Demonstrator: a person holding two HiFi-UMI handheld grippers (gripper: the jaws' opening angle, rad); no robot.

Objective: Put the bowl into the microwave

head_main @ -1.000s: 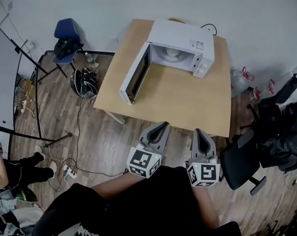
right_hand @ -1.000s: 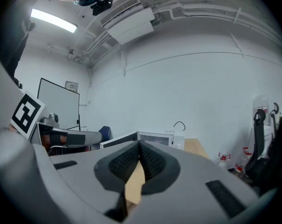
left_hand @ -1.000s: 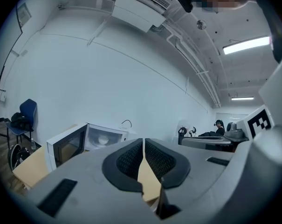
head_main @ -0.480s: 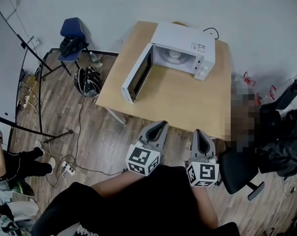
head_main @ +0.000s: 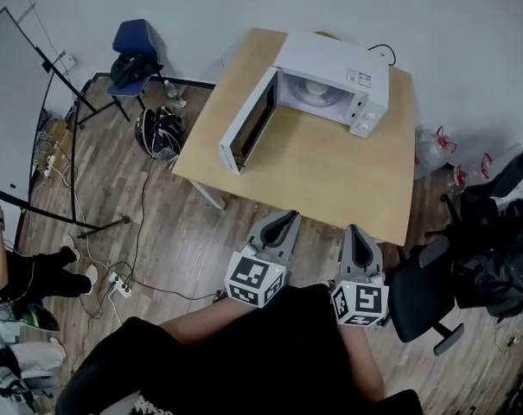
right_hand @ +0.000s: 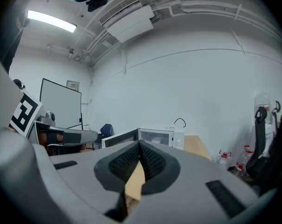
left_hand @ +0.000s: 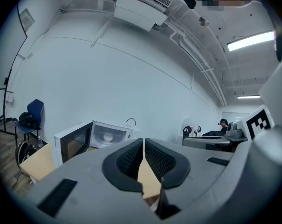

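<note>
Standing on the plank floor [head_main: 183, 240], the light wooden counter [head_main: 330, 175] fills the middle of the head view. At its far end sits the white microwave [head_main: 334, 59]. Its door [head_main: 248, 132] is swung fully open to the left, so the cavity faces the person. A blue chair [head_main: 133, 46] stands well apart from the counter's far left corner. A black office chair [head_main: 421, 292] is just beside its near right corner.

Short of the counter's near edge, over the floor, both tools point toward the microwave. The left tool [left_hand: 144, 141] has its dark pads pressed together with nothing between them. The right tool [right_hand: 140, 144] is likewise closed tight and empty.

Inside the microwave cavity lies a small, pale, rounded shape. It is seemingly the bowl [left_hand: 107, 136], though it is too small and white to tell apart from the turntable with certainty.
</note>
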